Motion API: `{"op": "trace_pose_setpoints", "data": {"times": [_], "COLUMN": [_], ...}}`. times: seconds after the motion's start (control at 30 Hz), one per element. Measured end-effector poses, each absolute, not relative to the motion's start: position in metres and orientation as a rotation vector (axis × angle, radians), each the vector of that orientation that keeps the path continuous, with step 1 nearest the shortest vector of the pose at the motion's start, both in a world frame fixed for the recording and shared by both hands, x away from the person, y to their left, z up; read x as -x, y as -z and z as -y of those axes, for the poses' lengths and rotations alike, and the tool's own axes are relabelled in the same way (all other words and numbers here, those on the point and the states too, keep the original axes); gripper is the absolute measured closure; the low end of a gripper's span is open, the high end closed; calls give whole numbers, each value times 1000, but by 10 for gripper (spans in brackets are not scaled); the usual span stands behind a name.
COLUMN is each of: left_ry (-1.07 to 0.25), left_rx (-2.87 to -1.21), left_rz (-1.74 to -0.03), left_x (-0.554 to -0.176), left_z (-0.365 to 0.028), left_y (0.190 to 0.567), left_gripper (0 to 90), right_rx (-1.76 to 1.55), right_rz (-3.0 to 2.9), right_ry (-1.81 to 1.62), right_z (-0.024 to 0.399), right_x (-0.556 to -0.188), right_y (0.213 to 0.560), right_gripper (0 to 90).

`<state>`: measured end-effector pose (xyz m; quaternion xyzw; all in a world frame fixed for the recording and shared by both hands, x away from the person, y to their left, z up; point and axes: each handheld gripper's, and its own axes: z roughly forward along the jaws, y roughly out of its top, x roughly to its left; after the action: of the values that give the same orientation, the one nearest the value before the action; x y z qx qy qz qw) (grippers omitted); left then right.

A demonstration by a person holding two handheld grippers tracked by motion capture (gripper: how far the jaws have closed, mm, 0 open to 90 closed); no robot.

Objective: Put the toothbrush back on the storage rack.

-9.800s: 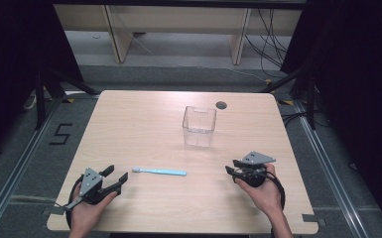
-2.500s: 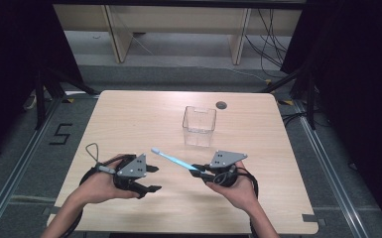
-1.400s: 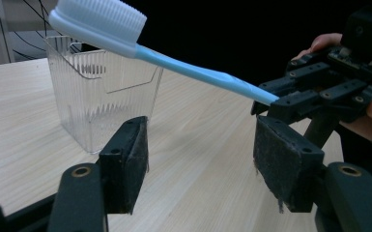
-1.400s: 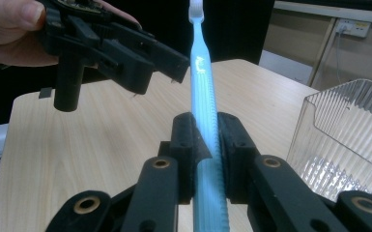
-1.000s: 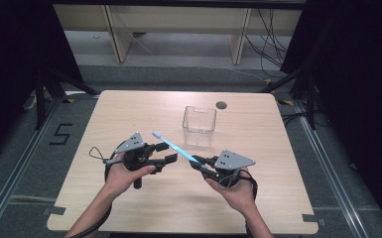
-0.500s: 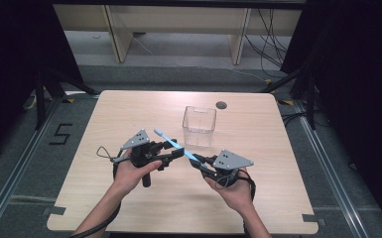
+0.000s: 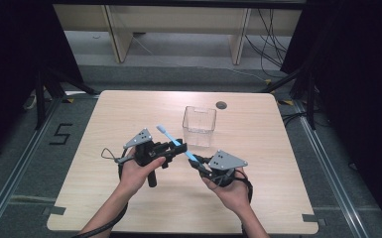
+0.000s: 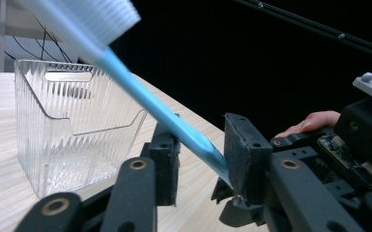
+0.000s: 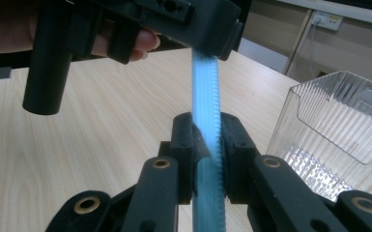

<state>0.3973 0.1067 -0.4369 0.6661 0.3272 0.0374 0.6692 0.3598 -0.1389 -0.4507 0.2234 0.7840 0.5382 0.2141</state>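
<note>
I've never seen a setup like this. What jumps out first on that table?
A light blue toothbrush held up in the air over the middle of the wooden table, white bristle end pointing up and away. The right gripper clamps its handle end, while the left gripper has just been closing its jaws around the middle of the shaft, with a gap showing on one side. Just behind stands an empty clear ribbed plastic box.

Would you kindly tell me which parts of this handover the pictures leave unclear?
- Left gripper view: one jaw touches the toothbrush; whether the other presses it is unclear, though the jaws have just been closing.
- Right gripper view: the toothbrush's handle end is cut off by the bottom edge.
- High view: the clear bin is too small to check inside.
</note>
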Motion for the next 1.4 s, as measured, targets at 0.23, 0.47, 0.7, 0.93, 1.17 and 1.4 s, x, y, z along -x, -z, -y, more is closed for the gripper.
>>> {"op": "trace_pose_setpoints", "data": {"times": [0.23,0.47,0.7,0.93,1.17,1.4], "left_ry": [-36,-170,-283,-325,-363,-395], "left_rx": [-1527,-1643,-1695,-1714,-1725,-1730], "left_rz": [-682,-666,-688,-674,-661,-647], "left_x": [-393,-393,-394,-393,-393,-391], "left_z": [-99,-94,-99,-102,-97,-92], "left_y": [427,421,424,428,435,434], "left_gripper": [820,834,834,834,834,834], "right_rx": [-635,-662,-732,-727,-703,-741], "right_rz": [-2197,-2282,-2257,-2149,-2117,-2103], "right_ry": [-1449,-1390,-1392,-1529,-1563,-1617], "right_z": [130,129,144,143,123,113], "right_x": [-361,-366,-362,-360,-367,-374], "right_y": [457,457,451,417,401,399], "right_gripper": [776,595,574,626,652,670]}}
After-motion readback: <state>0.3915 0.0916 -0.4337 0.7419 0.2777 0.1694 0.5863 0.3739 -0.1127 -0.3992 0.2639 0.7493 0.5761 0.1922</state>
